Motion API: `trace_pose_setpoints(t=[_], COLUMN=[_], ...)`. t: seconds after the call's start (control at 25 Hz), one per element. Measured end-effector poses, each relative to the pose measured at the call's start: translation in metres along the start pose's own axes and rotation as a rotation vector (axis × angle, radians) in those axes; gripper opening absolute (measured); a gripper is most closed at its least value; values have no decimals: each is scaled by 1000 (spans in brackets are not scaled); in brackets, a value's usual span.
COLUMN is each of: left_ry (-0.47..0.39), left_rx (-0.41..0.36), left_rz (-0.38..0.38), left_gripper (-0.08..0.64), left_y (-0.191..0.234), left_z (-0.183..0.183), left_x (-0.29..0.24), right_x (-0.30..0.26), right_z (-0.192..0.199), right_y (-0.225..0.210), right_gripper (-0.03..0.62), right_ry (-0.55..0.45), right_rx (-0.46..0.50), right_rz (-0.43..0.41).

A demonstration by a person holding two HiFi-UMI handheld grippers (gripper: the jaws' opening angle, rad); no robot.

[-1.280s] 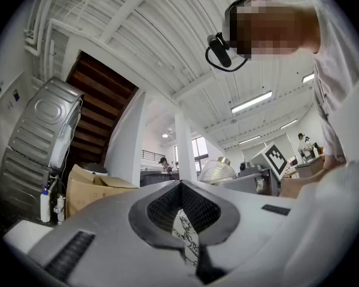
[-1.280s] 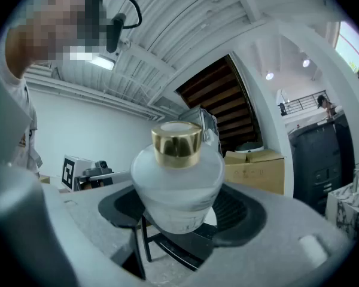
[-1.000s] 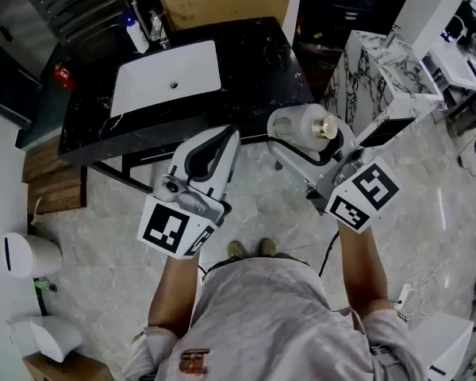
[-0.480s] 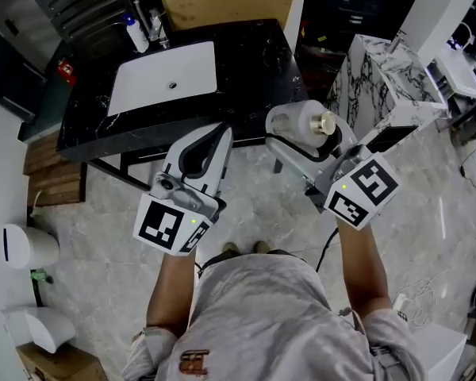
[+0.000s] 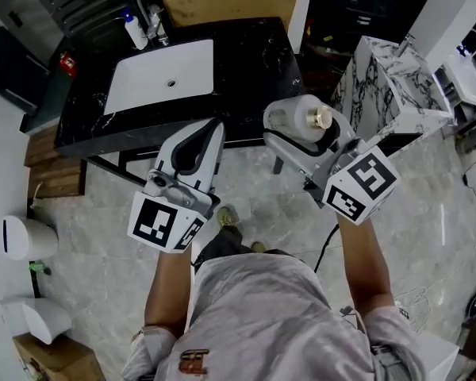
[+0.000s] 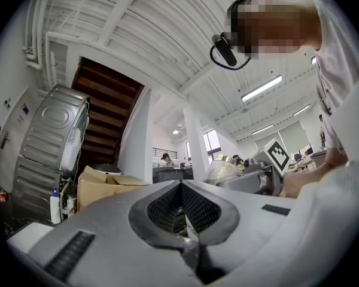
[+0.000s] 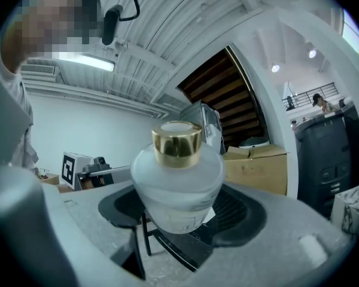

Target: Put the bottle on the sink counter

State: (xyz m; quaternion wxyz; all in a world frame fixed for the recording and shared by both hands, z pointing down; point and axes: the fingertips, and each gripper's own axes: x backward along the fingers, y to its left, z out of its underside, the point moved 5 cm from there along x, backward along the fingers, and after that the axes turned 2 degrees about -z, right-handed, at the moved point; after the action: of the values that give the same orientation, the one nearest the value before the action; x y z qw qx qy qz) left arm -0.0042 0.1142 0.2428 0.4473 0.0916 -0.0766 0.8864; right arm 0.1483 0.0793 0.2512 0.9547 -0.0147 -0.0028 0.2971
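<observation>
Left gripper (image 5: 212, 125): jaws closed together, empty, pointing at the near edge of the black marble worktop (image 5: 254, 62).
Right gripper (image 5: 284, 133): clamped on the frosted white round bottle with a gold cap (image 5: 295, 114).
Bottle: held in the air at the worktop's near right edge.
Open room: bare black surface right of the white rectangular basin (image 5: 163, 74).

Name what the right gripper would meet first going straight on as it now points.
Probably the black sink counter, on its bare part right of the white basin. The bottle held in the right gripper would arrive first. Height is unclear, so it may pass above.
</observation>
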Motion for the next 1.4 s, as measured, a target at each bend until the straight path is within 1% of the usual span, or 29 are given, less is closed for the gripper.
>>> trace_pose_setpoints(t=[0.2,0.36,0.72,0.96,1.16,1.28,1.4], left_ry=[1,5,35,56,96,90,109], left_rx=[-5,-12,-8,12,27,43,61], left_rz=[-7,4,35,91,142,145,142], left_gripper=[0,0,0,0,0,0,0], left_y=[25,53,150,212,246,259,269], left_z=[11,25,55,76,102,112,126], left_x=[-20,-43,-98,-131,-150,-162,-170], right_x=[-22,-47,-138,-195,-229,-245,-256], right_z=[5,10,24,37,59,73,88], right_y=[-20,-44,-104,-139,-168,-183,-197], right_gripper=[328,328,328,328,328,328,328], right_ry=[12,29,86,132,202,251,299], right_rx=[7,12,32,37,34,35,32], right_rz=[3,27,103,159,217,238,252])
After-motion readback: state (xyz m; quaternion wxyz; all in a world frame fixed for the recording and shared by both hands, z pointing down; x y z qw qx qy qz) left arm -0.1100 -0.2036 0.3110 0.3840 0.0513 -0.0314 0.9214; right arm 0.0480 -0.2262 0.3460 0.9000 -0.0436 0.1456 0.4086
